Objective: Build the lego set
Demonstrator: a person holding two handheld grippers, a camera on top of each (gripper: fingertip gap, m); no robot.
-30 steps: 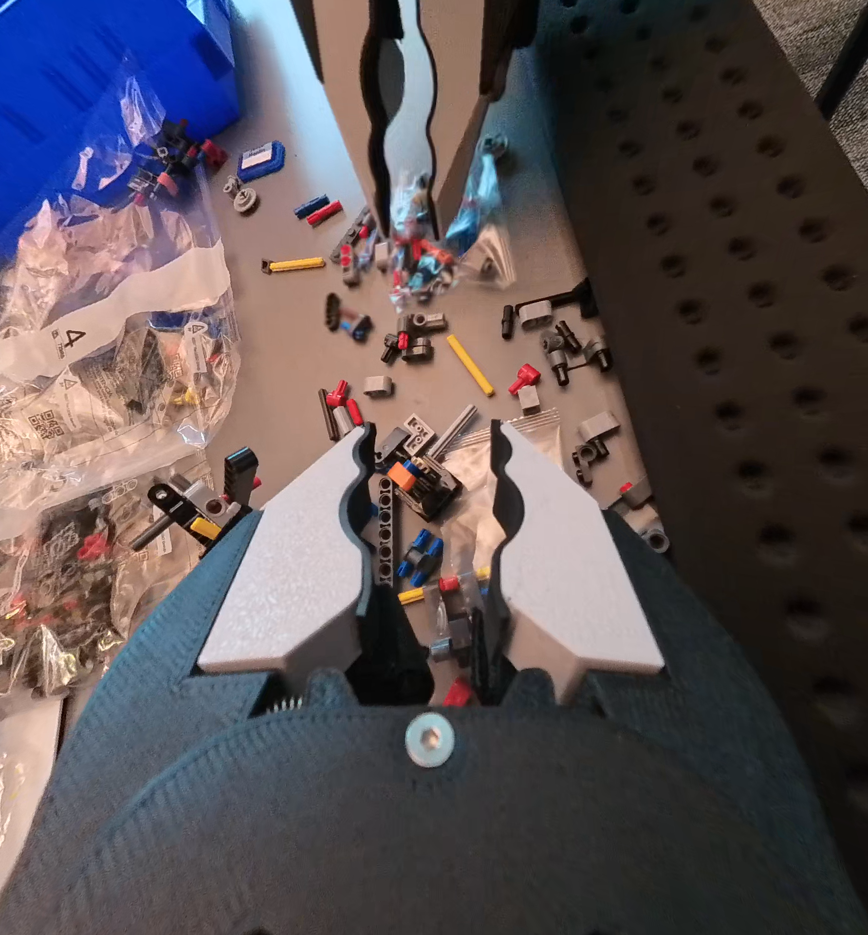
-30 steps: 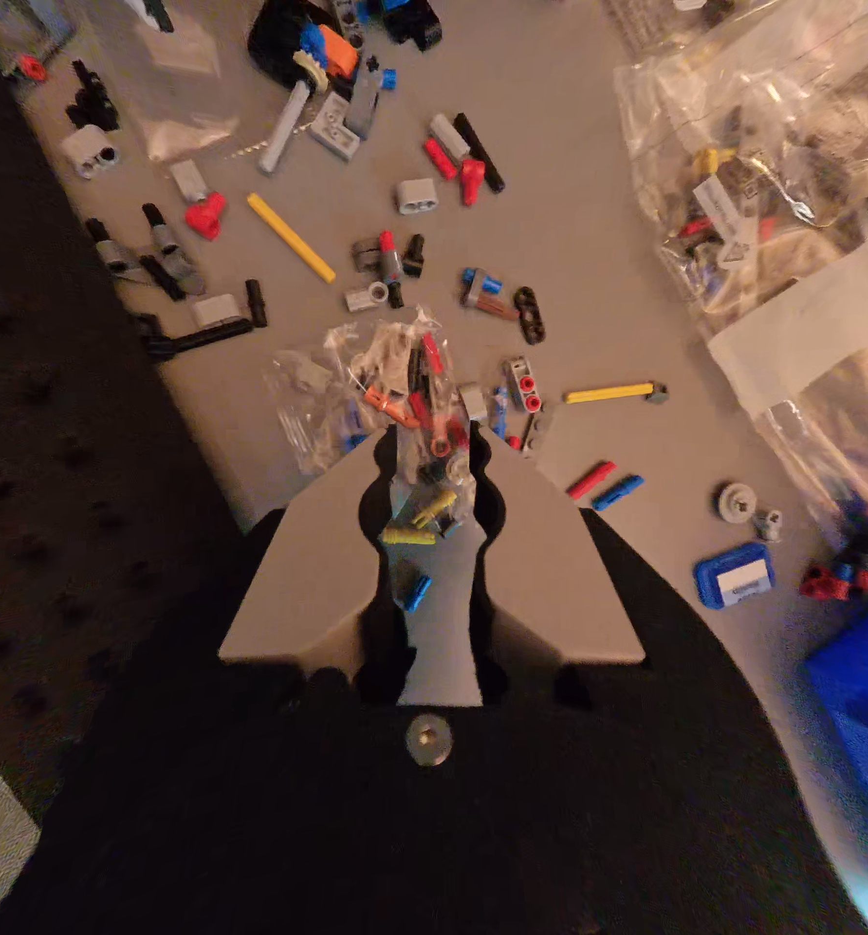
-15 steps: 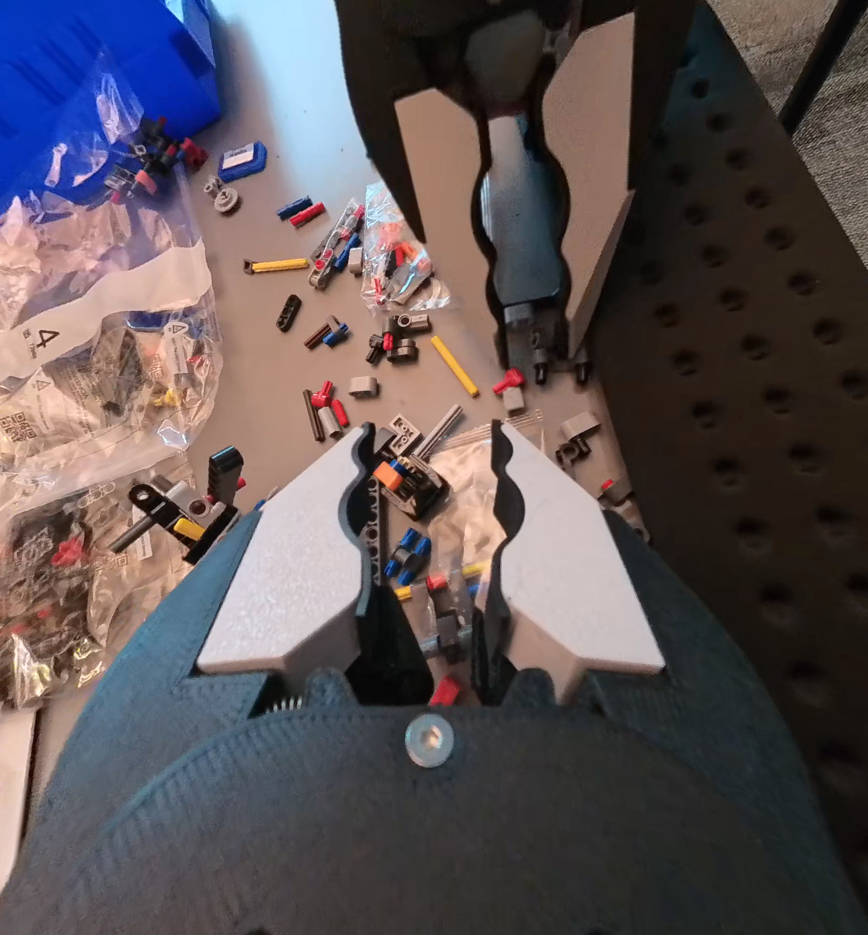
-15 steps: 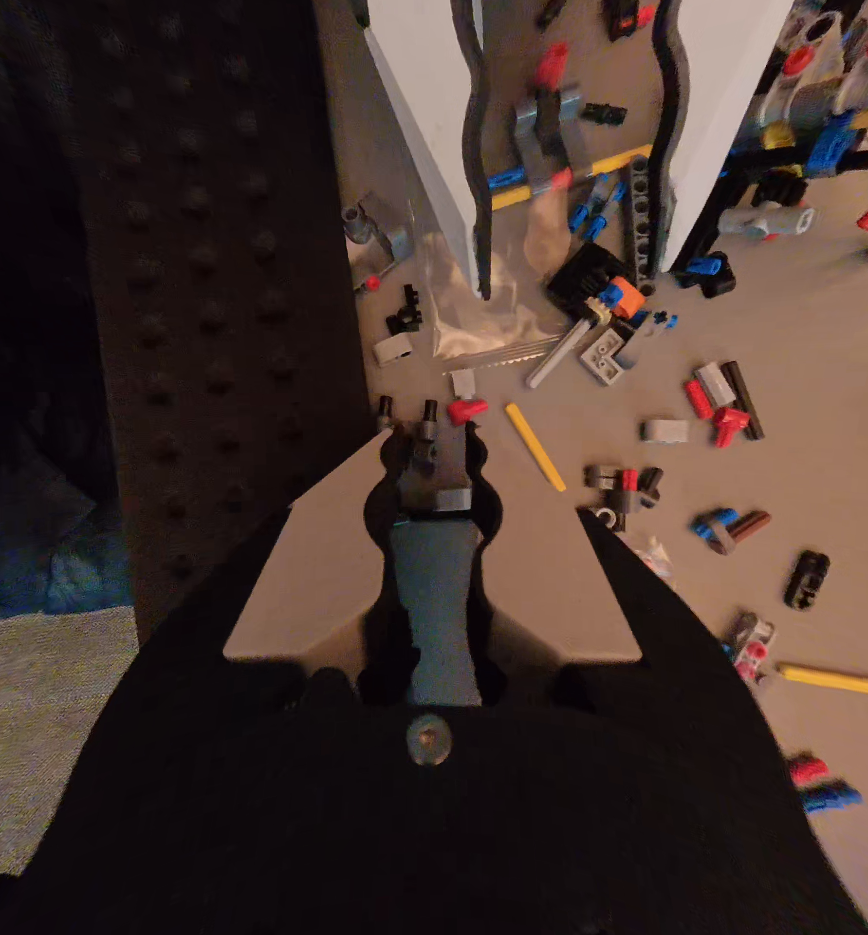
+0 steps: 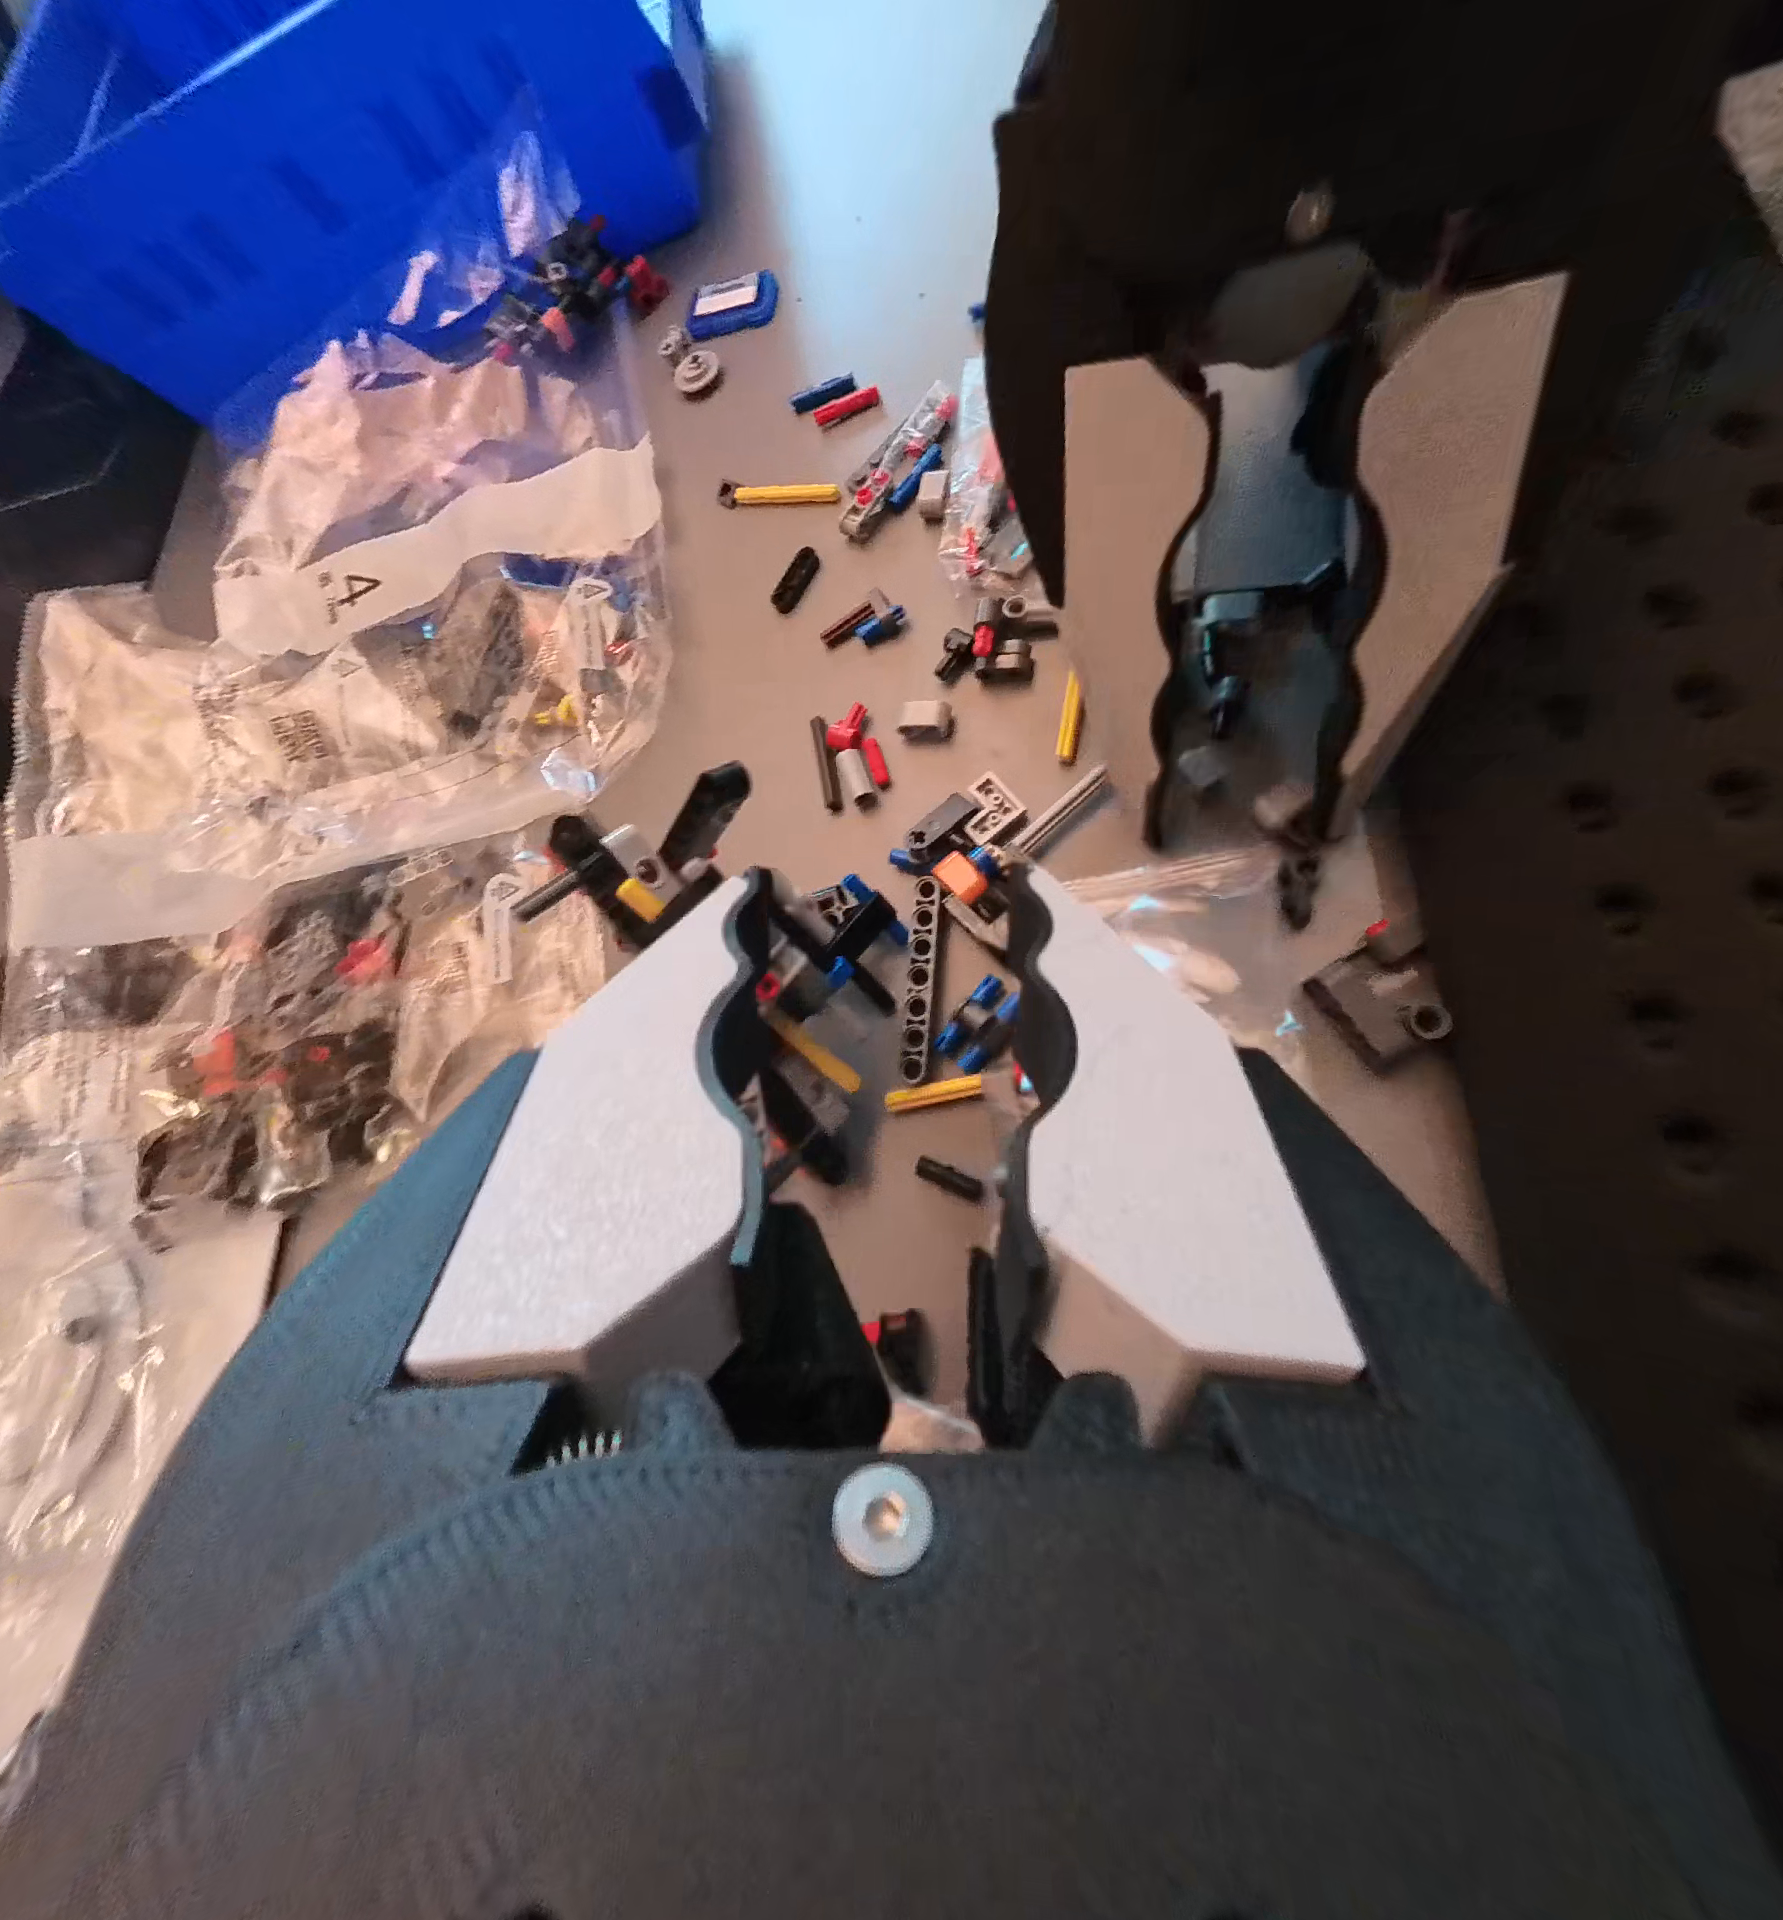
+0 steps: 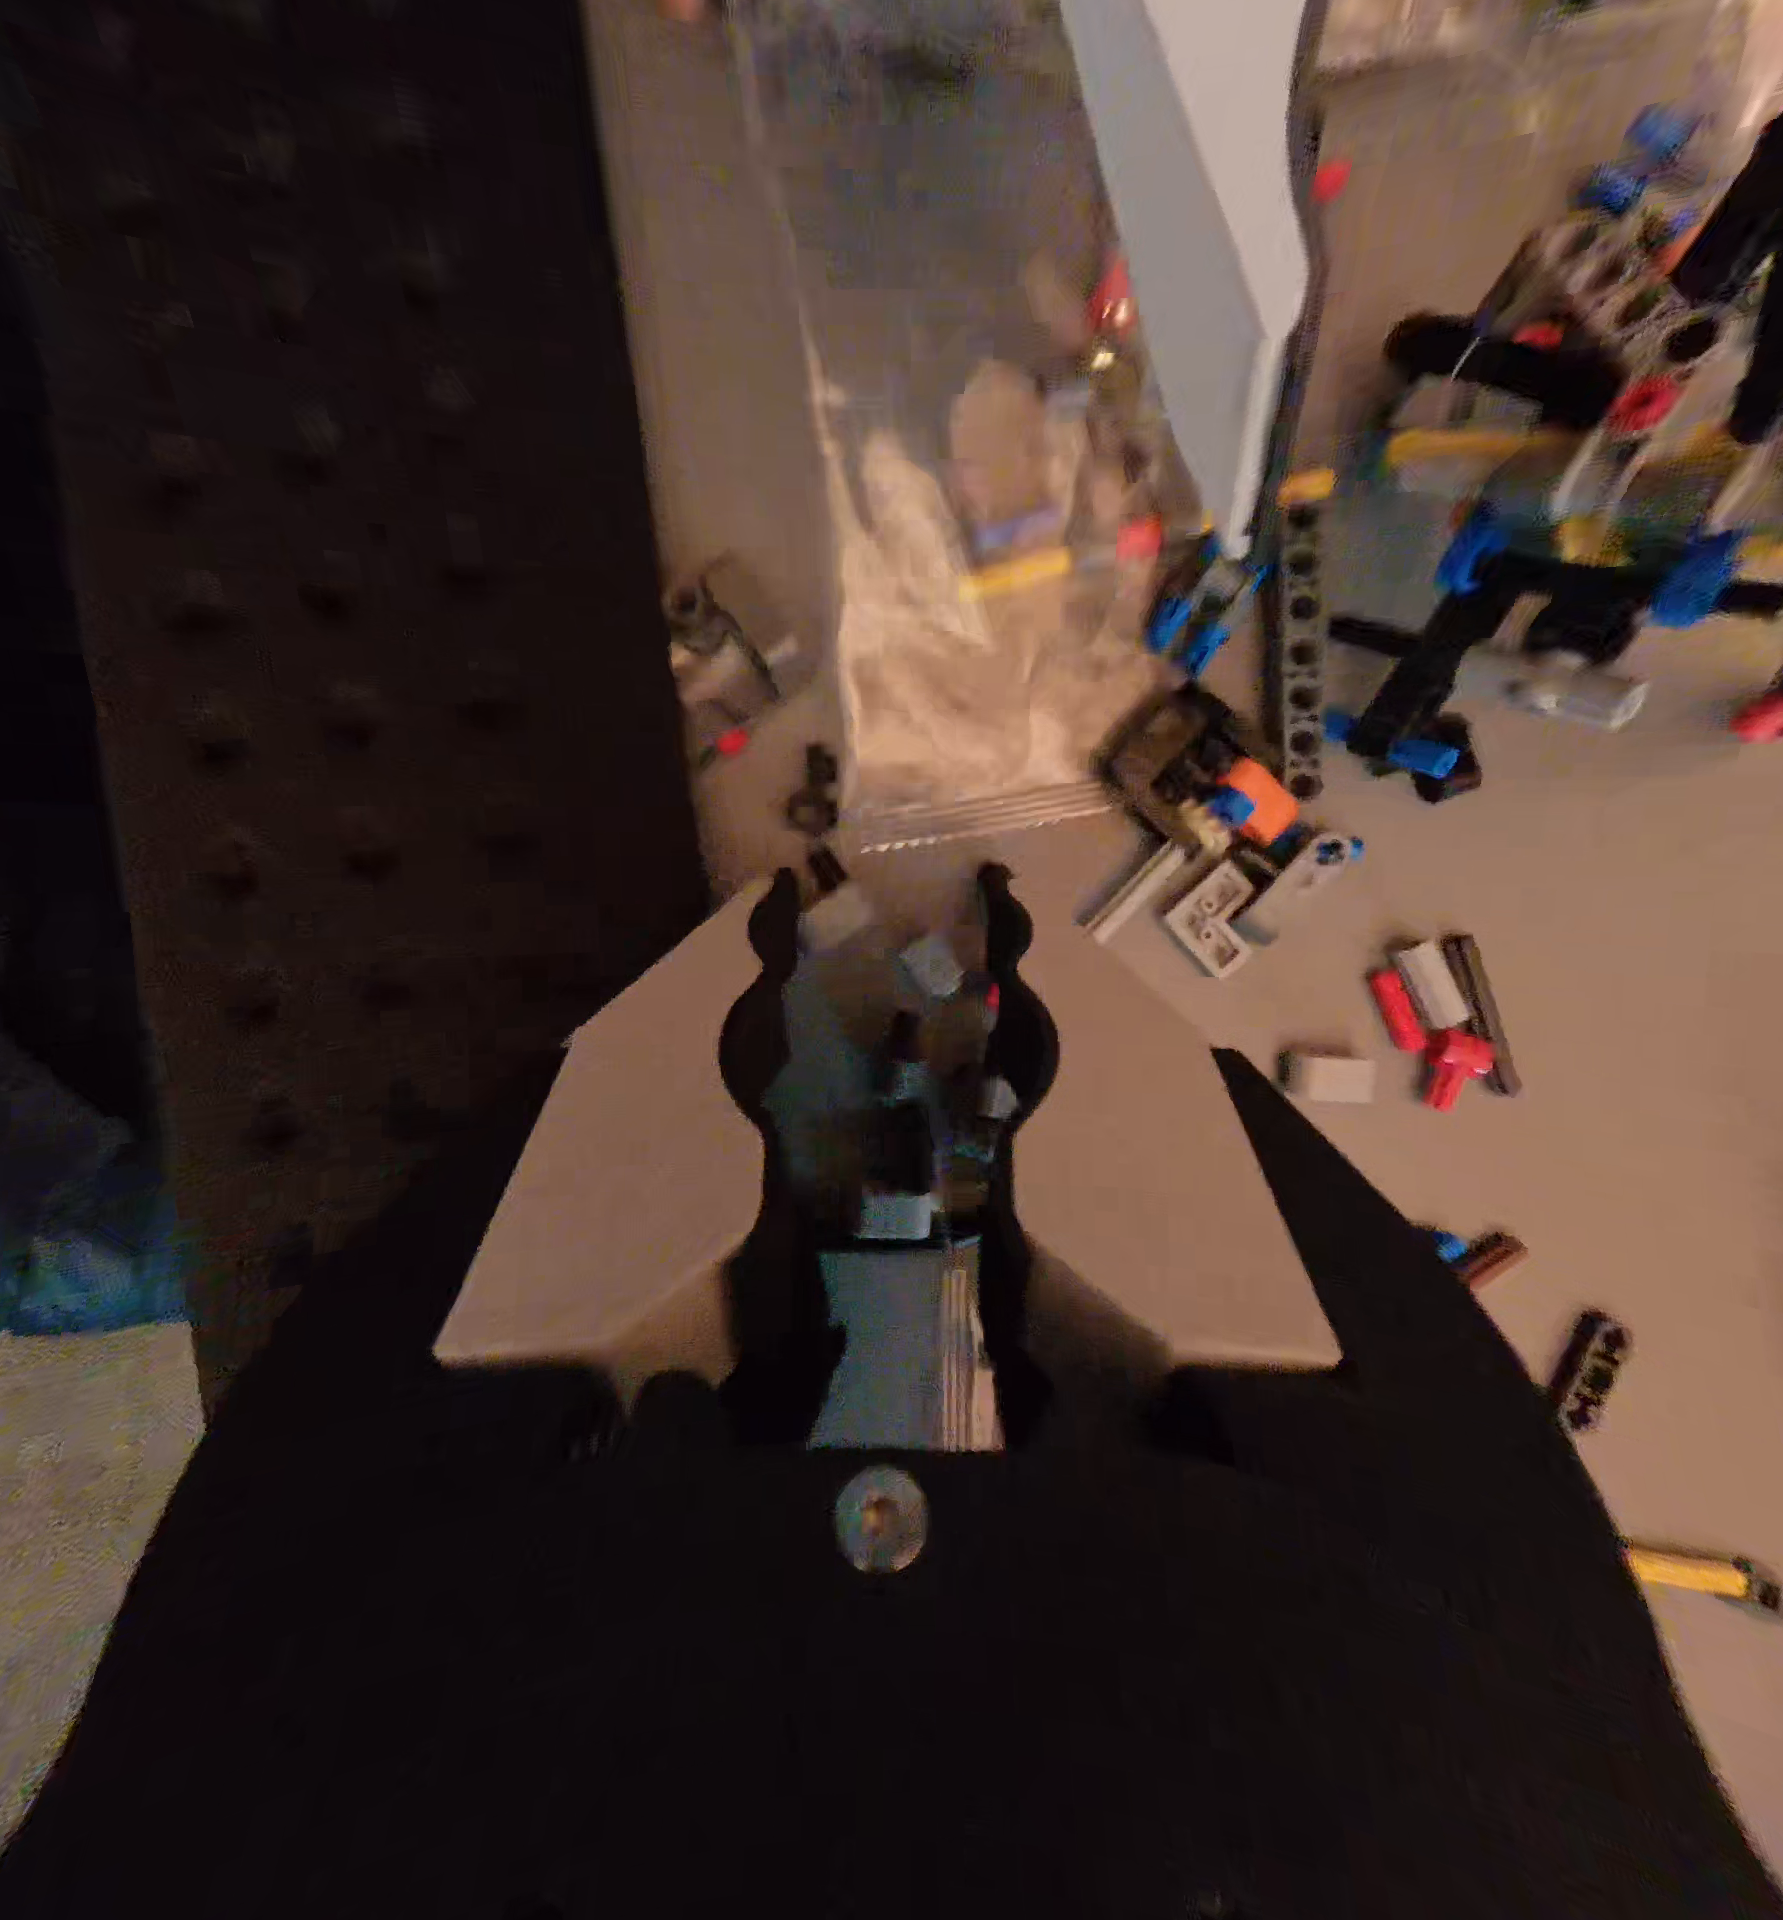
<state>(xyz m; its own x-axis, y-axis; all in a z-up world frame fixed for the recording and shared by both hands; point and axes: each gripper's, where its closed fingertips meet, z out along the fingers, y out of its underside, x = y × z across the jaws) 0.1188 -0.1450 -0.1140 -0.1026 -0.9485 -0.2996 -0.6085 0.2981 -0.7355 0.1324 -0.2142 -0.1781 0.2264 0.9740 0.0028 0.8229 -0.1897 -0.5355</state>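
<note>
Loose lego pieces lie scattered on the grey table (image 5: 721, 644). My left gripper (image 5: 885, 891) is open and empty, low over a black and grey sub-assembly with blue pins (image 5: 830, 930), a long dark grey beam (image 5: 918, 977) and a yellow axle (image 5: 934, 1093). My right gripper (image 6: 885, 888) is open; it also shows in the left wrist view (image 5: 1240, 821) at the upper right. It hangs over small light grey pieces (image 6: 934, 966) and black pins next to the black board. An orange and black block (image 6: 1204, 774) lies between the two grippers.
A black perforated board (image 5: 1645, 935) borders the table on one side. A blue bin (image 5: 326, 197) and several clear bags of parts (image 5: 430, 623) fill the other side. An empty clear bag (image 6: 960, 665) lies by the board. A partly built model (image 6: 1552, 582) stands near the left gripper. My left tips are roughly 7 centimetres from the yellow axle (image 5: 934, 1093).
My right gripper has left the small parts bag and swung along the board toward the left gripper. My left gripper has shifted left over the black sub-assembly. Both stay open.
</note>
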